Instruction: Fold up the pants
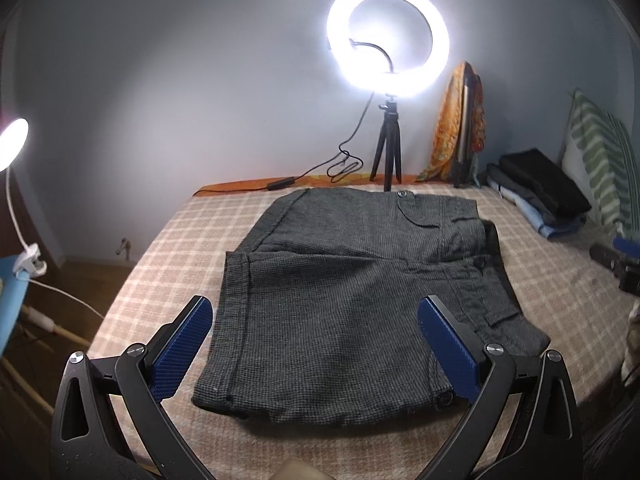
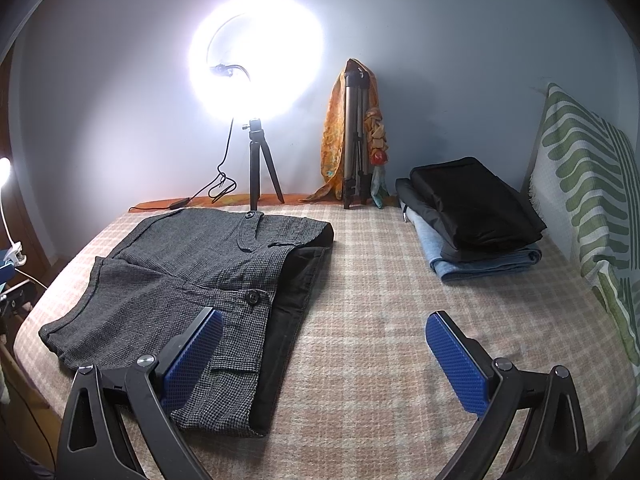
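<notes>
Grey checked pants (image 1: 340, 292) lie folded into a flat rectangle on the plaid bedspread (image 1: 168, 248), waistband and dark lining at the right edge. My left gripper (image 1: 316, 320) hovers over the near half of the pants, open, its blue pads (image 1: 182, 344) spread wide with nothing between them. In the right wrist view the same pants (image 2: 192, 276) lie at the left. My right gripper (image 2: 324, 334) is open above the bare bedspread (image 2: 380, 360), its left blue pad (image 2: 192, 360) over the pants' near right corner.
A lit ring light on a small tripod (image 2: 260, 168) stands at the bed's far edge, its cable trailing left. A folded tripod with an orange scarf (image 2: 356, 136) leans on the wall. A stack of folded clothes (image 2: 472, 216) and a green-striped pillow (image 2: 580, 184) lie right.
</notes>
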Demonstrator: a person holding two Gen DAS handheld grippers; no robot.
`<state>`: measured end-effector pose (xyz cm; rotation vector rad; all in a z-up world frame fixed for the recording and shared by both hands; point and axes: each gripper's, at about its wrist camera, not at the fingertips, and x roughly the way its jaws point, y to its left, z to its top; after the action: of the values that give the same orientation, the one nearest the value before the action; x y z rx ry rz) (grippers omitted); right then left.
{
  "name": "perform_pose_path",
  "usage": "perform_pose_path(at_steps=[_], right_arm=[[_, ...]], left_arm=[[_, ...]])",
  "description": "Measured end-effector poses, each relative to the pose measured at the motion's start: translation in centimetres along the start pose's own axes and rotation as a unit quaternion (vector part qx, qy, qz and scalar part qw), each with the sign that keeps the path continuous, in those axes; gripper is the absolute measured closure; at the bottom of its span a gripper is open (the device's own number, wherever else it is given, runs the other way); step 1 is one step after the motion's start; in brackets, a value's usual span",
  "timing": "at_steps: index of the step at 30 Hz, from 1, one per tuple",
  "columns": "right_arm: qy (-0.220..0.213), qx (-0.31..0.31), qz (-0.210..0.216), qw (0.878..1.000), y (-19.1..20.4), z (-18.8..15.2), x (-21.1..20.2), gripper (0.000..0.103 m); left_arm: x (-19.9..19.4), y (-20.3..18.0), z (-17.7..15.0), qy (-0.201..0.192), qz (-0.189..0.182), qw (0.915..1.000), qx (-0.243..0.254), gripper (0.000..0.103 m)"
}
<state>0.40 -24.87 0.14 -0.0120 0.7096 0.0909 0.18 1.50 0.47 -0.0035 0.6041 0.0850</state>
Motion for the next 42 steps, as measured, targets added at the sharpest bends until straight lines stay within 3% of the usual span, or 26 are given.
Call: perform_pose_path(at_steps=[5,8,10,17,25,42], right_arm=[[-0.004,-0.003,0.003,1.000,0.1,0.1,0.0,0.000],[-0.008,-0.010,0.002,1.000,0.2,0.1,-0.1,0.000],[-0.010,-0.013,0.006,1.000,0.4,0.1,-0.1,0.000],[-0.024,-0.013,0.016,1.000,0.6,0.1,0.1,0.000],[0.000,-0.023,-0.002,1.000,0.9,0.1,1.3,0.000],[-0.005,-0.030,0.005,1.000,2.2,1.5,2.1,0.000]], left_arm=[[-0.4,1.1,0.7,-0.022,0.011,0.9997,0.002,0.001],[-0.5,2.2,0.7,-0.036,-0.015,0.9992,-0.008,0.001],[-0.1,2.7,0.9,-0.033,-0.027,0.9990,-0.014,0.001],[0.7,3.3,1.2,-0.024,-0.019,0.9994,-0.015,0.001],[1.0,3.2,1.2,-0.025,-0.011,0.9996,-0.005,0.003],[3.0,3.0,2.7,-0.021,-0.003,0.9998,-0.006,0.005]])
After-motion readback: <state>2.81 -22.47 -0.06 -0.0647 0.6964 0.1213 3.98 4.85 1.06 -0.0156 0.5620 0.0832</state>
